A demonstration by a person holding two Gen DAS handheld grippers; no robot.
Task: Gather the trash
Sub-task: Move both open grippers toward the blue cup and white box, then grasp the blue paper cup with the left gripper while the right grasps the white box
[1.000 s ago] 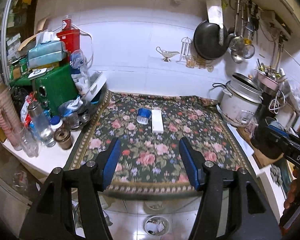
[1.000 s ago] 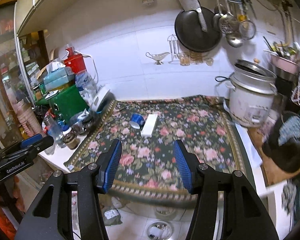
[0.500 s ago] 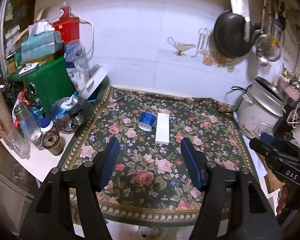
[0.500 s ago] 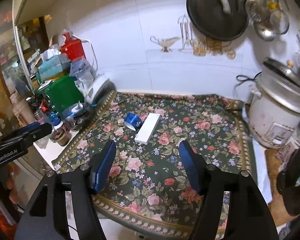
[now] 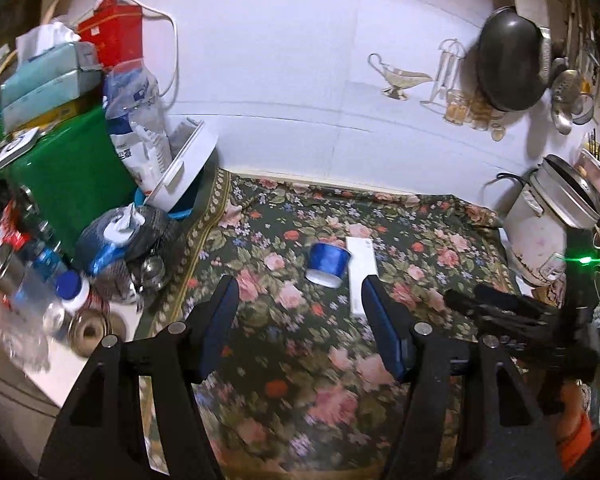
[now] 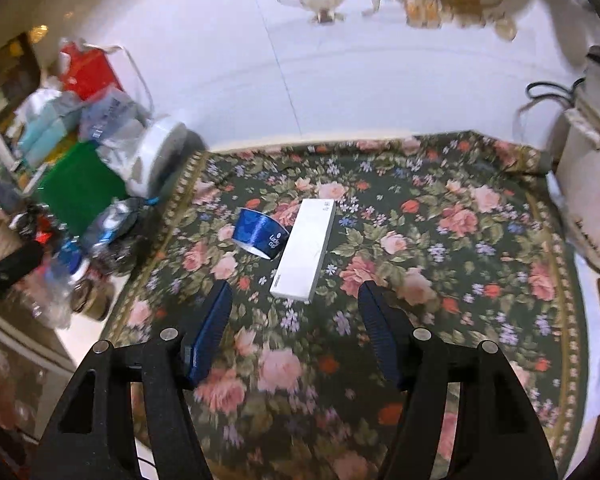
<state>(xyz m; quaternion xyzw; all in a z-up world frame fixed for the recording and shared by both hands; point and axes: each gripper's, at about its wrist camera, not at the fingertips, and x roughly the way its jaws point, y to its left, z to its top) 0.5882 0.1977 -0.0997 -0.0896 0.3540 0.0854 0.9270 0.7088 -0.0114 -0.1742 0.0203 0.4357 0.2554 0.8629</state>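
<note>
A blue paper cup lies on its side on the floral cloth, touching a long white box on its right. Both also show in the right wrist view: the cup and the box. My left gripper is open and empty, above the cloth just short of the cup. My right gripper is open and empty, just short of the box's near end. The right gripper's body shows in the left wrist view at the right.
Clutter fills the left counter: a green box, tissue packs, a red tin, bottles and jars, a white tub. A rice cooker stands at the right. A black pan hangs on the tiled wall.
Both grippers have moved forward and down over the cloth, so the cup and box are closer and larger. Both stay open.
</note>
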